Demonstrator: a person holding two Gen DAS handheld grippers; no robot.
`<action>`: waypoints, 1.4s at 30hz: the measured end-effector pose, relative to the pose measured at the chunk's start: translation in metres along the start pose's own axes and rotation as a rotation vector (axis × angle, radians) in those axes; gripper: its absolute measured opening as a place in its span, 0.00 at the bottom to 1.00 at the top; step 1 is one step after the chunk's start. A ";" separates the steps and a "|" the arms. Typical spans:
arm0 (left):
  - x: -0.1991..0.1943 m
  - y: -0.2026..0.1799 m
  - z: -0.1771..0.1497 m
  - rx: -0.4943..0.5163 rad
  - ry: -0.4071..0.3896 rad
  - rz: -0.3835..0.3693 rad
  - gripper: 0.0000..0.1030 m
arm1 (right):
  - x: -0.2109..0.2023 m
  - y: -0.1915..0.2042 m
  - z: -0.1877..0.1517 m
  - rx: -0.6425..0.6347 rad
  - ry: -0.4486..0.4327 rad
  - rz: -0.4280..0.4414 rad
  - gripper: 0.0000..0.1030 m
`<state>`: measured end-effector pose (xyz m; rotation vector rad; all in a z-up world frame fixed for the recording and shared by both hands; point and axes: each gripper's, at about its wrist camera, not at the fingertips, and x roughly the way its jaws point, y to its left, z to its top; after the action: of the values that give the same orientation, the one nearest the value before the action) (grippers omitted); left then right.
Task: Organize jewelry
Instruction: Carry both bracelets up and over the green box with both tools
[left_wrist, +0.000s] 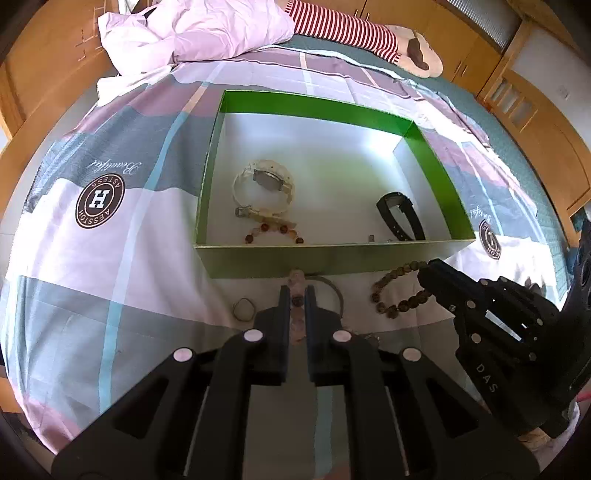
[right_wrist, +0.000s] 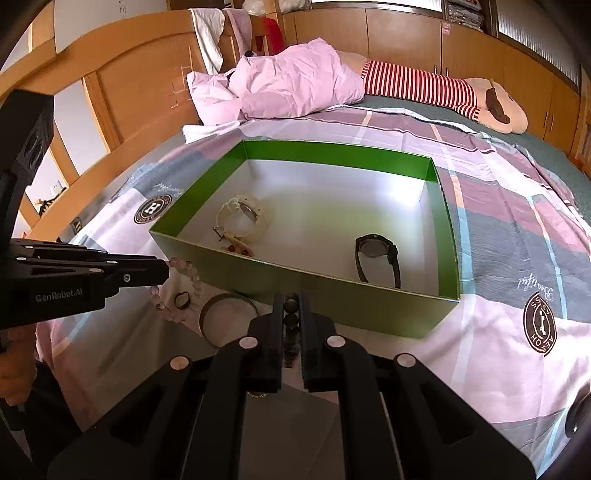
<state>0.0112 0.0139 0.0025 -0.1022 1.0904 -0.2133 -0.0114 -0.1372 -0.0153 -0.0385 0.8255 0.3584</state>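
Open green cardboard box with a pale inner floor (left_wrist: 325, 254) lying on a bed under a pink, grey and white patchwork quilt cover (left_wrist: 122, 236) printed with round brown logos. Inside the box, toward its left: a cream-white plastic wristwatch (left_wrist: 264, 188) on its side, and just in front of it a bracelet of amber and reddish beads (left_wrist: 273, 230) close to the near wall. Toward the right of the box floor: a black strap wristwatch (left_wrist: 400, 216), standing on its edge.

On the quilt cover in front of the box's near wall, outside it: a thin grey metal bangle (right_wrist: 227, 314), and a small dark ring (right_wrist: 181, 300) beside it.

Left gripper (left_wrist: 297, 295) clenched on a bracelet of pale pink translucent beads (right_wrist: 184, 284), a few beads pinched between the narrow black fingers, the remainder of the loop hanging below the tips near the ring and bangle. Right gripper (right_wrist: 291, 301) likewise clamped shut on a bracelet of dark brown round wooden beads (left_wrist: 395, 295), beads stacked in the slit between its fingers, the loop trailing out past the tips just short of the box's near wall.

At the far end of the bed: a crumpled pink pillow (right_wrist: 288, 88) and a plush toy in a red-and-white striped top (right_wrist: 443, 90), against wooden cabinets.
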 end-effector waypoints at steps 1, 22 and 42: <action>0.000 -0.001 0.000 0.005 0.000 0.006 0.08 | 0.000 0.001 0.000 -0.004 -0.002 -0.002 0.08; -0.003 -0.009 -0.004 0.061 -0.036 0.086 0.08 | -0.007 0.006 0.000 -0.034 -0.040 -0.003 0.08; -0.046 -0.024 0.038 0.137 -0.333 0.225 0.08 | -0.054 -0.010 0.047 0.022 -0.323 0.007 0.08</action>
<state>0.0221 -0.0001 0.0642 0.1052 0.7454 -0.0648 -0.0085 -0.1546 0.0550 0.0418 0.5098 0.3507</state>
